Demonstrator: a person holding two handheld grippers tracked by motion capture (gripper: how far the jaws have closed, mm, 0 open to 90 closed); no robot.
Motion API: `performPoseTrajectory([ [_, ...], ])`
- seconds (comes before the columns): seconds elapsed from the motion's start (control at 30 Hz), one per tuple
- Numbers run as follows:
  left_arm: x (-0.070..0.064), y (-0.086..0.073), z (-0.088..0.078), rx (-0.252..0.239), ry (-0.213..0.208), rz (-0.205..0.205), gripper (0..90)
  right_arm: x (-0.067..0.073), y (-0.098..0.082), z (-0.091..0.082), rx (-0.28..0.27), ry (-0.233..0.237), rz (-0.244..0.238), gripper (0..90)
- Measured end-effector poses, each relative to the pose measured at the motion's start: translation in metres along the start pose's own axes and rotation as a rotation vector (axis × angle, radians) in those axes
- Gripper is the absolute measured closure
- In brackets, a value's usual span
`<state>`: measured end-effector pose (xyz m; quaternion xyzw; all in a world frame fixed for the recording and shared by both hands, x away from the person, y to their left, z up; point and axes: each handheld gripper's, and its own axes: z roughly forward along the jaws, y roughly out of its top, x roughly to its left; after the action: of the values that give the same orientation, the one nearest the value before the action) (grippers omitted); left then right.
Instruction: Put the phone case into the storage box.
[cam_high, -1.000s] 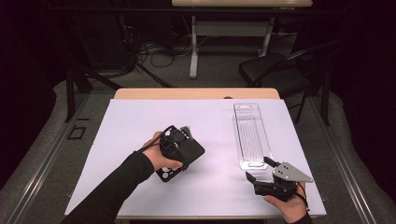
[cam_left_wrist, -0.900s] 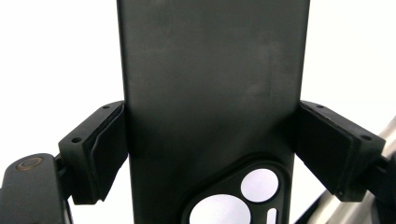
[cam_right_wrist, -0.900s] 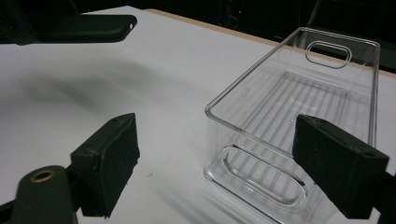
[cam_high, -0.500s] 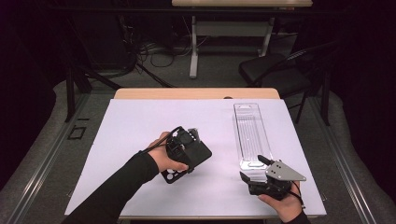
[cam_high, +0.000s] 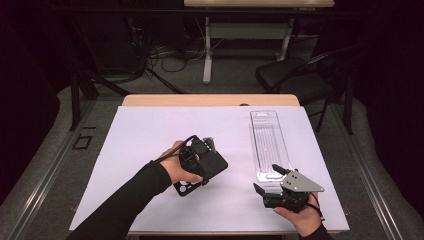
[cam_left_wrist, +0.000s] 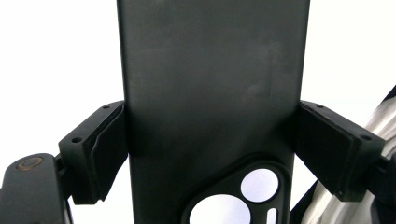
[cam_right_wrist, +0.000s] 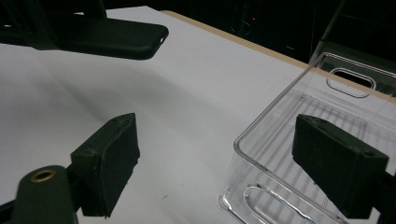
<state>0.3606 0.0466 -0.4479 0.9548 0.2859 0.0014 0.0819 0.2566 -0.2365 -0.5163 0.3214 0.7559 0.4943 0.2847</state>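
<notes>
1. The left gripper (cam_high: 212, 152) holds a black phone case (cam_left_wrist: 212, 93) across its width. Both pads press on the long edges, near the end with the camera cut-out. I think this grip across the narrow side is chosen so that the case cannot turn or slip while it is carried.
2. The phone case is lifted above the white table (cam_high: 150, 140), a little left of the middle. It lies nearly flat, and its free end points toward the right side.
3. The right gripper (cam_high: 272, 179) is wide and empty. One jaw stands over the near corner of the clear tray (cam_high: 267, 137), the other over the bare table beside it. Probably it is there to steady the tray.
4. The clear tray lies on the right part of the table, well apart from the phone case, and looks empty. It seems to be the place for the case.
</notes>
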Motion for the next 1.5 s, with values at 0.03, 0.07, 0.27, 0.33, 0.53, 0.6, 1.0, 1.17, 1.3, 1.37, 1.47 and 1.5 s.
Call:
performPoseTrajectory([
  [0.03,0.0,0.0,0.0,0.0,0.0,0.0,14.3,0.0,0.001,0.001,0.0,0.003,-0.009,14.2],
  [0.07,0.0,0.0,0.0,0.0,0.001,0.001,14.3,0.001,0.002,0.001,0.003,0.005,-0.015,14.2],
  [0.27,0.001,0.0,-0.002,0.004,-0.004,0.002,14.4,0.004,0.01,0.007,0.014,0.008,-0.101,14.4],
  [0.33,0.002,-0.001,-0.002,0.0,-0.009,-0.008,14.4,0.006,0.013,0.009,0.016,0.008,-0.142,14.6],
  [0.53,0.004,-0.001,-0.004,0.001,-0.008,-0.008,14.4,0.011,0.021,0.019,0.033,0.034,-0.226,15.1],
  [0.6,0.004,-0.001,-0.004,-0.001,-0.009,-0.007,14.4,0.013,0.024,0.023,0.038,0.036,-0.267,15.3],
  [1.0,0.003,0.0,-0.005,-0.006,-0.018,-0.008,14.4,0.028,0.031,0.039,0.052,0.049,-0.47,18.5],
  [1.17,0.002,0.002,-0.004,-0.006,-0.024,-0.005,14.4,0.029,0.031,0.04,0.053,0.058,-0.507,19.6],
  [1.3,0.001,0.004,-0.004,0.004,-0.03,0.014,14.4,0.03,0.032,0.04,0.053,0.064,-0.523,20.1],
  [1.37,-0.001,0.004,-0.003,0.007,-0.035,0.013,14.5,0.031,0.032,0.04,0.047,0.07,-0.539,20.2],
  [1.47,-0.004,0.006,-0.002,0.007,-0.04,0.018,14.5,0.033,0.034,0.039,0.044,0.075,-0.576,20.4],
  [1.5,-0.005,0.007,-0.002,0.012,-0.043,0.023,14.5,0.034,0.034,0.039,0.039,0.074,-0.588,20.6],
])
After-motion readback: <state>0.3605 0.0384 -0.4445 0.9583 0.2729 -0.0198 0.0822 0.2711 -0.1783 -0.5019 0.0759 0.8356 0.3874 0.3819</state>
